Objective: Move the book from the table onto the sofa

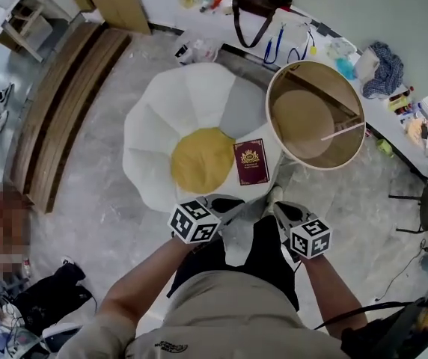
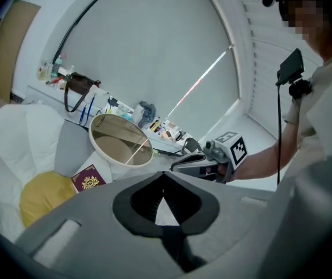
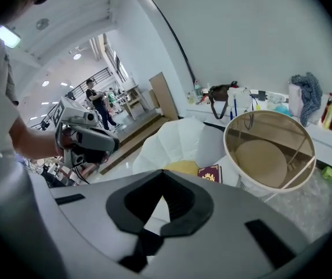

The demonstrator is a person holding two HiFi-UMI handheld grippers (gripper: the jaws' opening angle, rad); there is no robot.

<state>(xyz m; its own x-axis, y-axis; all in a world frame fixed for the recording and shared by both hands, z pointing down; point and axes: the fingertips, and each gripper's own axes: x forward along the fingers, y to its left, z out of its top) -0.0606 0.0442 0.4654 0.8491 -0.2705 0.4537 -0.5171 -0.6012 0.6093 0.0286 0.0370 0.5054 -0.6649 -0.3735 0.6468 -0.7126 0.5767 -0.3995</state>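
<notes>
Book [image 1: 251, 161] is seen lying flat on the white sofa [image 1: 154, 118], ahead of both grippers and clear of their tips, just beside the yellow cushion [image 1: 201, 159]. The left gripper [image 1: 224, 203] and the right gripper [image 1: 276, 197] are held side by side close to the person's body. The jaws of each are pressed together at the tips, with nothing gripped. The round table [image 1: 315, 114] is found ahead of the right gripper, just past the book.
</notes>
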